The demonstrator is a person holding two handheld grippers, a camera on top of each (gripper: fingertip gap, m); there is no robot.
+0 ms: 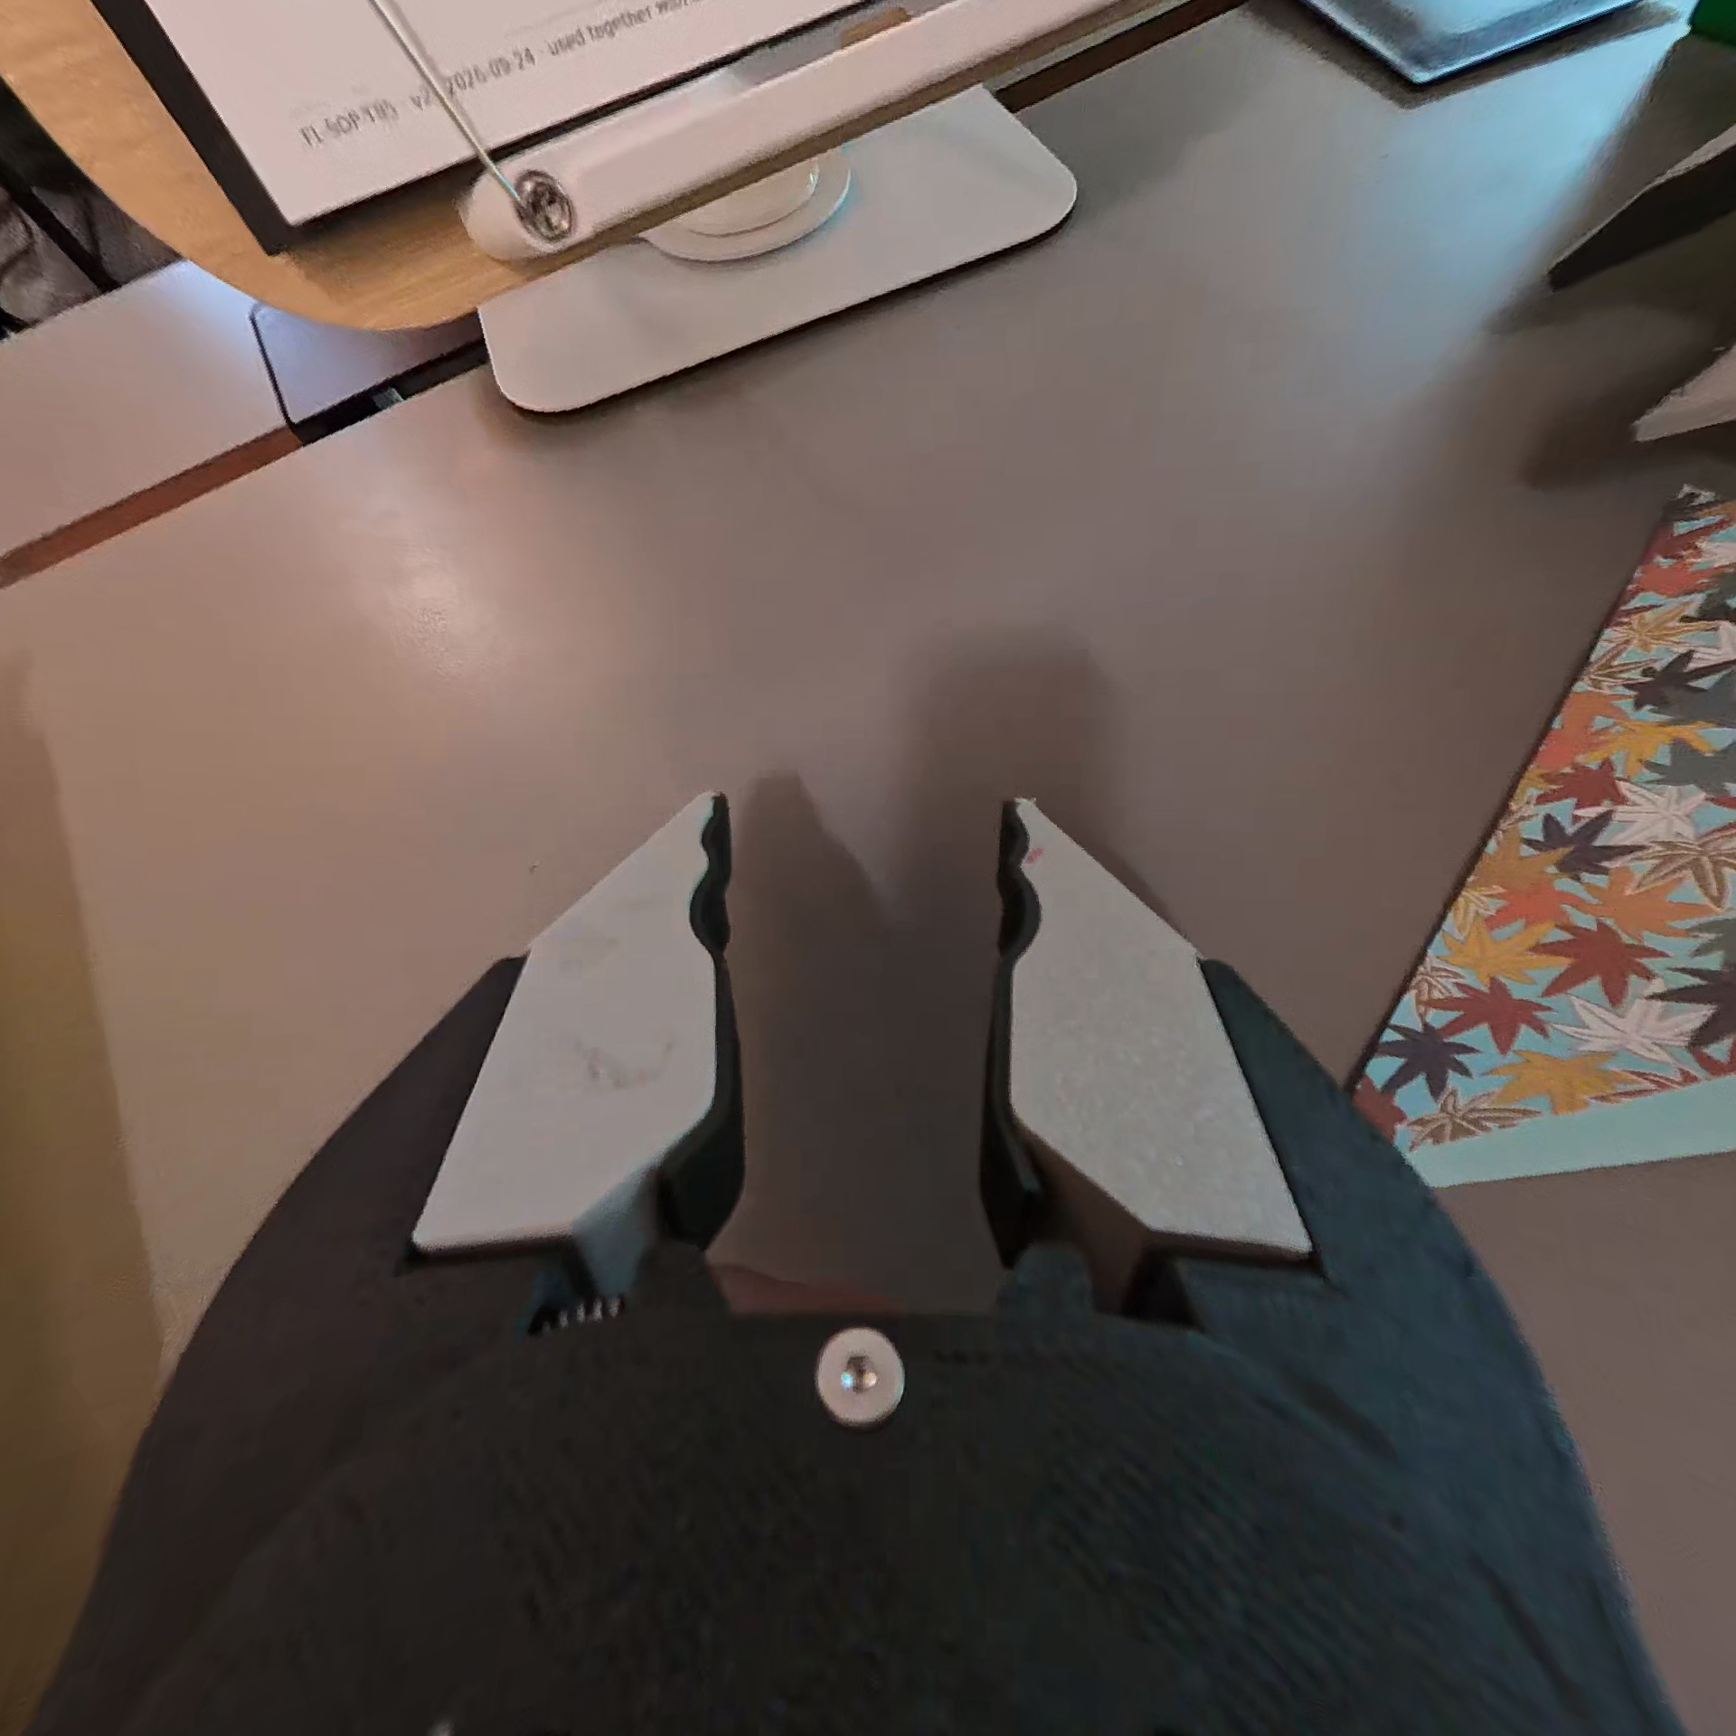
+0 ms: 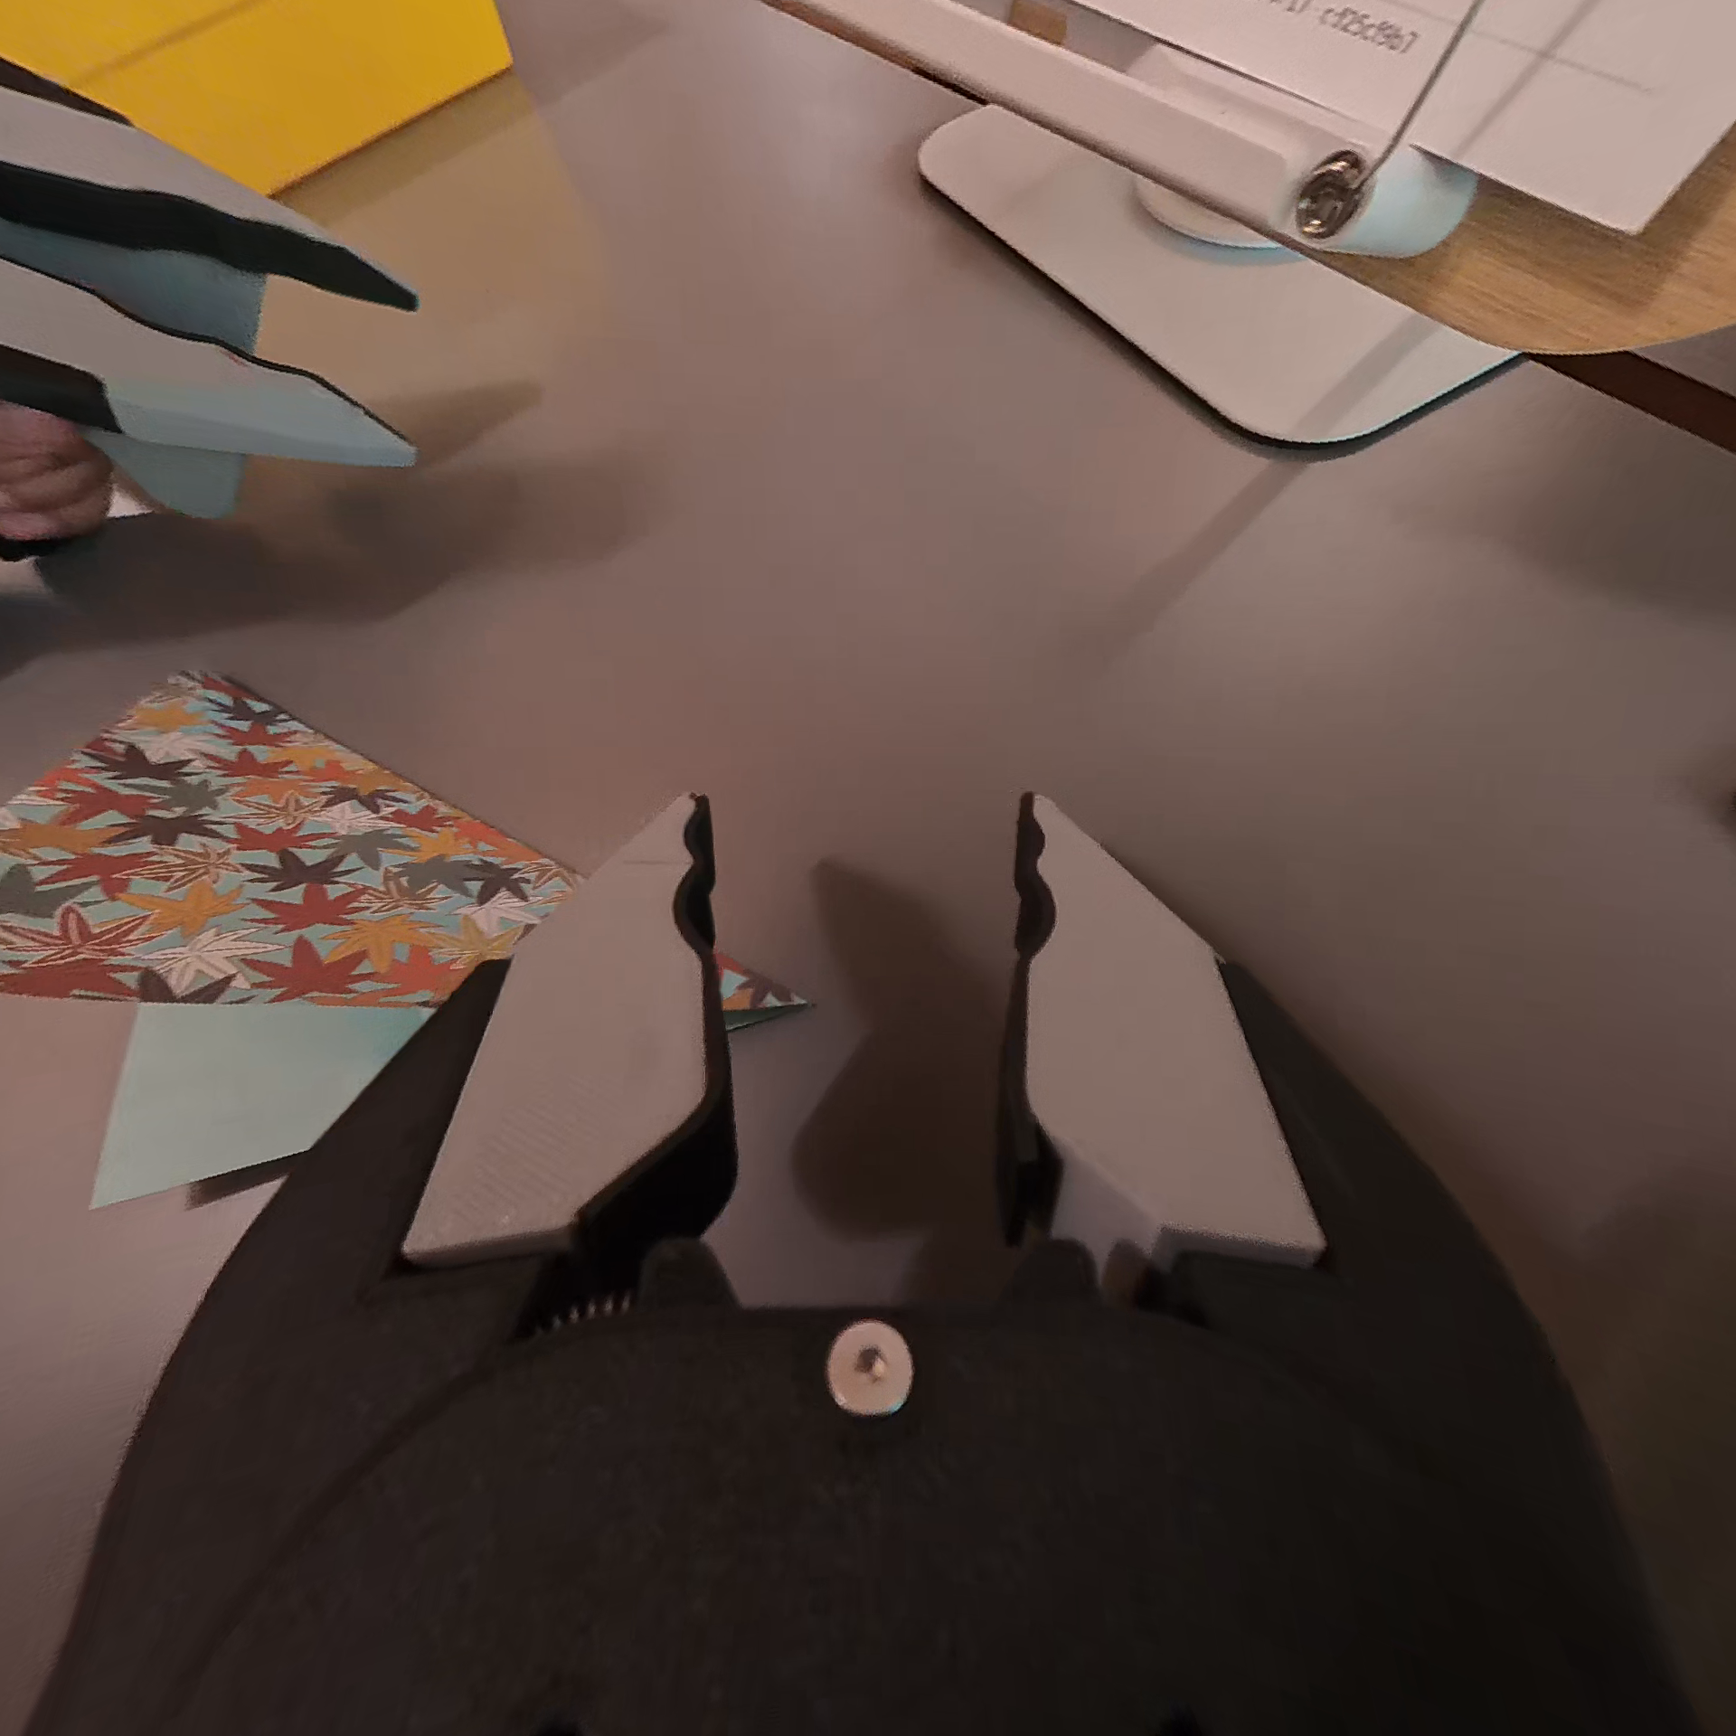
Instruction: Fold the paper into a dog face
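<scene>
The paper (image 2: 244, 883) has a maple-leaf pattern on pale blue and lies flat on the grey table, folded, with a plain pale-blue flap (image 2: 235, 1099) showing at its near side. In the left wrist view the paper (image 1: 1597, 892) lies at the right edge. My left gripper (image 1: 864, 808) is open and empty above bare table, left of the paper. My right gripper (image 2: 864, 808) is open and empty, its left finger over the paper's right tip. The left gripper also shows in the right wrist view (image 2: 404, 376) at upper left, apart from the paper.
A white stand base (image 1: 751, 310) with a wooden board and a white sheet stands at the back of the table; it also shows in the right wrist view (image 2: 1221, 310). A yellow sheet (image 2: 282, 85) lies at back left. A dark tray (image 1: 1465, 38) sits at back right. Between my right fingertips and the plain pale-blue flap (image 2: 235, 1099) there is roughly 12 cm.
</scene>
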